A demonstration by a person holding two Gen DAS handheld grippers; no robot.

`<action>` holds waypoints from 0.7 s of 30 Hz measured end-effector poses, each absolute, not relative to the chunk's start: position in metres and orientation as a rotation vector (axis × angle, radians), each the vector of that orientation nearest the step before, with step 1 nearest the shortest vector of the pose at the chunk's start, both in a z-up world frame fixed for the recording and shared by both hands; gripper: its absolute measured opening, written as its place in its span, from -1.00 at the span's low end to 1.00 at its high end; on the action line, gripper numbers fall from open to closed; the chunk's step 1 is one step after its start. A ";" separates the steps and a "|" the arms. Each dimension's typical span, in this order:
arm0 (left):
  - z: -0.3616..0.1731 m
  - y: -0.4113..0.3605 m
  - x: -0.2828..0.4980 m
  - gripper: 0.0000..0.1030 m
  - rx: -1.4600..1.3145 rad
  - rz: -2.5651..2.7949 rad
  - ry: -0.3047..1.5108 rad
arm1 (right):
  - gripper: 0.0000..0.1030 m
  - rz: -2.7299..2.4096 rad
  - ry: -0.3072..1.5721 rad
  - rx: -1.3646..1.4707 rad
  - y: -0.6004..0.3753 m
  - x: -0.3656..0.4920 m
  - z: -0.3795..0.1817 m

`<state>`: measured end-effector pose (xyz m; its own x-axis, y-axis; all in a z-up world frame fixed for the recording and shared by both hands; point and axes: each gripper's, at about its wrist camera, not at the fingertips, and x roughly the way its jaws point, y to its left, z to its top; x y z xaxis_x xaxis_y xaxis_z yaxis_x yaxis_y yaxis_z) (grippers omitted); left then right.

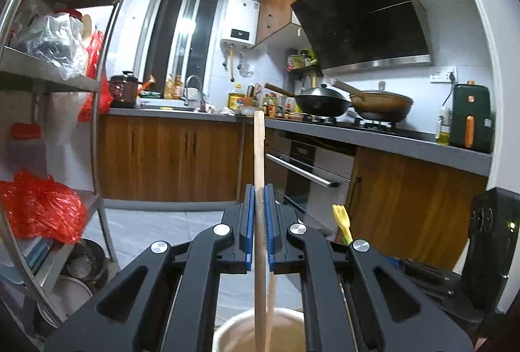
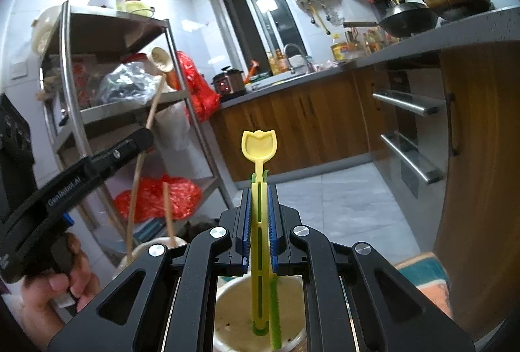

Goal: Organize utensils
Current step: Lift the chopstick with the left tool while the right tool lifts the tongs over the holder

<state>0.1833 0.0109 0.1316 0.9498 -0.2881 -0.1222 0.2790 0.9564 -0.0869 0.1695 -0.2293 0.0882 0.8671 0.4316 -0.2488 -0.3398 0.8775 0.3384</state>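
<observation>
Left tongs [image 1: 259, 215] pinching wooden stick [image 1: 259, 157], upright, lower end in cup [image 1: 227, 332] directly below. Right tongs [image 2: 259, 222] pinching yellow spoon [image 2: 259, 144], upright over its cup [image 2: 234, 309] below.

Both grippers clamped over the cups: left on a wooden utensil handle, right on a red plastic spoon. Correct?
Not quite: the plastic spoon in the right gripper is yellow, per the right wrist view. The rest holds: the left gripper clamps a wooden handle over a cup.

Upright wooden stick [image 1: 259, 189] and yellow tulip-shaped spoon [image 2: 259, 153] stand over pale cups [image 2: 227, 313].
</observation>
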 end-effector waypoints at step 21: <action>0.091 0.020 0.137 -0.88 0.046 -0.205 0.334 | -0.79 0.358 0.457 0.115 -0.223 0.134 0.074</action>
